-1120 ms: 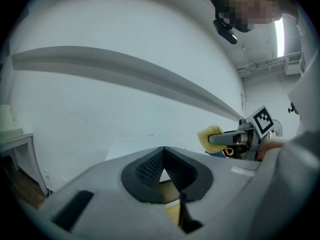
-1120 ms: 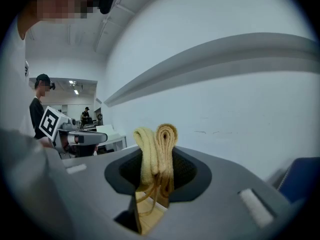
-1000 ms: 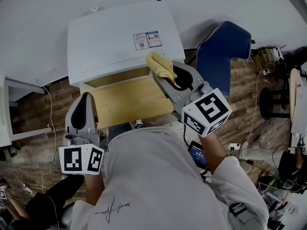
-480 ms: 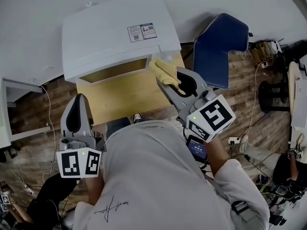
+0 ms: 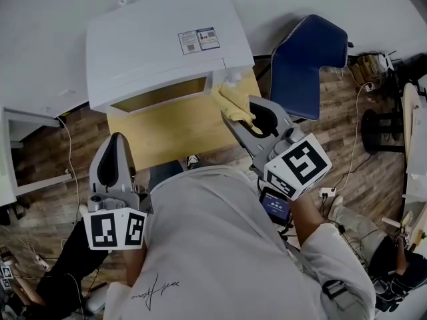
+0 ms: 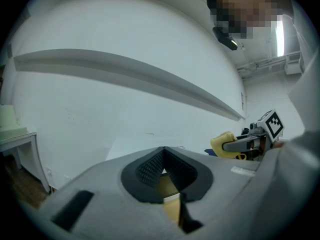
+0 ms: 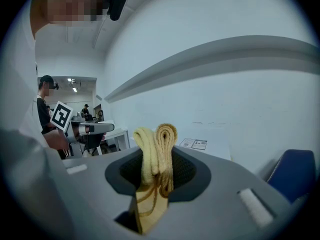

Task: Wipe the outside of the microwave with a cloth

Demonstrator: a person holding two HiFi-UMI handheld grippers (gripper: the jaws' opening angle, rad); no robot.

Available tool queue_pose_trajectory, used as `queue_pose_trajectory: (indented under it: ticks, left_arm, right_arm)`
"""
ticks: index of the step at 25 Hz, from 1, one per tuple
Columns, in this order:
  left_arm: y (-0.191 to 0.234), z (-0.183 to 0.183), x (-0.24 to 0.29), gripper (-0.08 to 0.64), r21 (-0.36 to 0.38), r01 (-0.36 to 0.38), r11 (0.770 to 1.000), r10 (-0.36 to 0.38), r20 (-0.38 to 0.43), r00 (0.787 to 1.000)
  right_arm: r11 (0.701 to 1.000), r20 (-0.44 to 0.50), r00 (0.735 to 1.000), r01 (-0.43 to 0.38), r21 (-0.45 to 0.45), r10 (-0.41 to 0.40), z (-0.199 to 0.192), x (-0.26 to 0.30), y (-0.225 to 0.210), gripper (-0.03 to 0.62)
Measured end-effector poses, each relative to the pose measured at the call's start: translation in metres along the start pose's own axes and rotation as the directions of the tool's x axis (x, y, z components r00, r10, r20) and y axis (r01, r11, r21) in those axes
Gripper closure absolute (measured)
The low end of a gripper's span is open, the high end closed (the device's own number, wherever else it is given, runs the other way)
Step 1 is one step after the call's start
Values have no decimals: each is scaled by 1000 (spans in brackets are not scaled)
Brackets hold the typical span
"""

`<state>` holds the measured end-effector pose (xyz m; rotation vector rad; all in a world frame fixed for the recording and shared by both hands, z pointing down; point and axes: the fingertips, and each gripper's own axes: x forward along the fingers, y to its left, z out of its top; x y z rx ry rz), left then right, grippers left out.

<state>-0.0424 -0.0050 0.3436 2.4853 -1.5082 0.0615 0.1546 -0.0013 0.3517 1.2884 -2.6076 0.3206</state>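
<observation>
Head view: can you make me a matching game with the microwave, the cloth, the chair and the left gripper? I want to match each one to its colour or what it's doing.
Things:
1. microwave
2. cloth
3. chair
4. left gripper

Clues:
A. blue, next to the table
B. shut, holding nothing
C. white, standing on the table
D. yellow, pinched in the right gripper

Pairs: 1-C, 2-D, 3-A, 4-B
</observation>
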Motion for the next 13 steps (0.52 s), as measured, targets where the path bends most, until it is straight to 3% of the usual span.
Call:
queue_pose_trajectory:
  ticks: [13]
  left_arm:
    - [-8, -7, 17, 566, 2, 34, 999, -34, -35, 999]
  right_arm:
    - [999, -24, 1000, -8, 40, 9, -8, 6, -8, 479]
